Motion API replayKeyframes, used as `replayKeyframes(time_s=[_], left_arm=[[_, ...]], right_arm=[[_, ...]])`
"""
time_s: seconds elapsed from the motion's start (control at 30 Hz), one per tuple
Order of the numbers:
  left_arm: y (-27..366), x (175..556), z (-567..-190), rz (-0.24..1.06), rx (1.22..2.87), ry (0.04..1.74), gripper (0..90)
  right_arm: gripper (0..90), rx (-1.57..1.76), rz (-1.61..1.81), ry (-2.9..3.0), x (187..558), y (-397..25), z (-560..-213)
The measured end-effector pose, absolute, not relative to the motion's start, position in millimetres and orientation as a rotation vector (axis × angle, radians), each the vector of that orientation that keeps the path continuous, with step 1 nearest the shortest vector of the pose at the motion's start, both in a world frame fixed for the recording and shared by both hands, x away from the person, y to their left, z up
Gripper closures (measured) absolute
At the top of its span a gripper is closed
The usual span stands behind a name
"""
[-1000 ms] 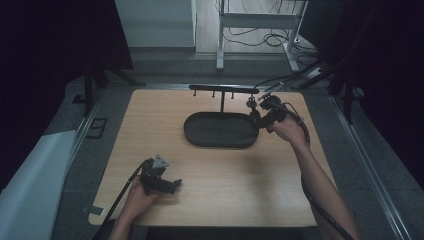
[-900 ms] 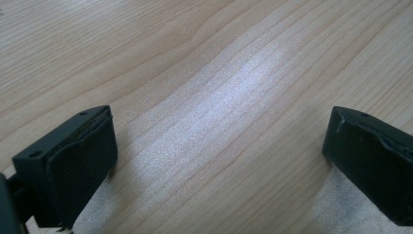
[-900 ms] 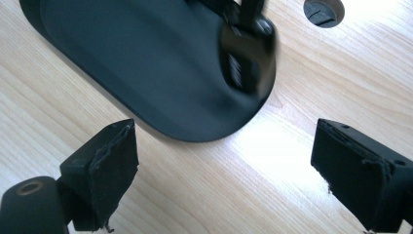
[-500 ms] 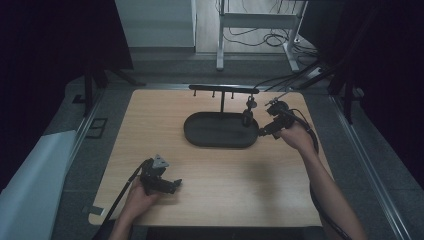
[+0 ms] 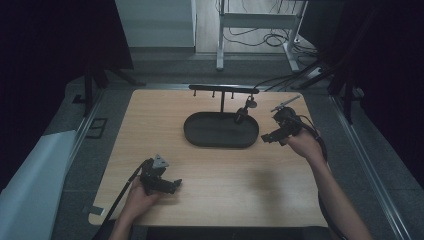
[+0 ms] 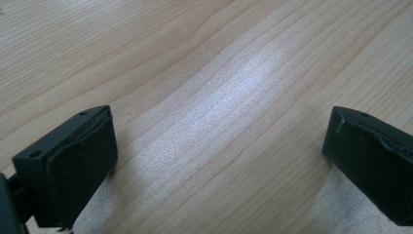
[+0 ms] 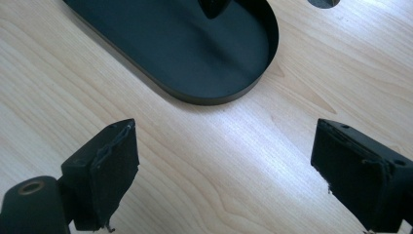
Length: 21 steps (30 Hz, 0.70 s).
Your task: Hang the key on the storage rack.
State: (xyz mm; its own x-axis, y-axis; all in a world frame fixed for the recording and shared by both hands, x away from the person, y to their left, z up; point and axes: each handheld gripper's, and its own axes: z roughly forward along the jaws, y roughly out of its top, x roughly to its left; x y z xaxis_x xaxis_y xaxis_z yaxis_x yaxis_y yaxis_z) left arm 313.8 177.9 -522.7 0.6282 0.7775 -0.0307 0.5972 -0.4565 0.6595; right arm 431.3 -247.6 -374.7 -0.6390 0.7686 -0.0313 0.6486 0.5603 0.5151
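The right gripper [image 5: 272, 136] hovers just off the right end of the black oval tray [image 5: 200, 135], its jaws wide apart with nothing between them. In the right gripper view the tray's rounded end [image 7: 253, 68] lies ahead of the jaws and a little to their left, with bare wood under the pads. The tray forms the base of a small hanging stand: a thin post rises from its middle and carries a horizontal bar [image 5: 224, 89] with short pegs, running left to right across the far half of the worktop [image 5: 150, 115]. A small dark object [image 5: 241, 115] hangs from the bar's right part, dangling over the right end of the tray; what exactly it is cannot be told at this size. It lies up and to the left of the right jaws, near but apart from them.

The left gripper [image 5: 172, 186] rests low at the near left of the worktop, well apart from the stand. Its jaws are also spread, and the left gripper view shows just wood grain between them.

The right hand is clearly the nearer one to the hanging object. Any reach for it would probably go leftward and slightly upward, closing across its dangling, vertical axis.
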Motion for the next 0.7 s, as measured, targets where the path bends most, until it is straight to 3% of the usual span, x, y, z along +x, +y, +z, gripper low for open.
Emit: replayKeyframes(time_s=[0.7], left_arm=[[178.0, 313.8, -522.6, 0.366, 2.212, 1.069, 0.0]], right_arm=[[10.3, 1.172, 0.714, 2.506, 393.2, -272.9, -375.6]])
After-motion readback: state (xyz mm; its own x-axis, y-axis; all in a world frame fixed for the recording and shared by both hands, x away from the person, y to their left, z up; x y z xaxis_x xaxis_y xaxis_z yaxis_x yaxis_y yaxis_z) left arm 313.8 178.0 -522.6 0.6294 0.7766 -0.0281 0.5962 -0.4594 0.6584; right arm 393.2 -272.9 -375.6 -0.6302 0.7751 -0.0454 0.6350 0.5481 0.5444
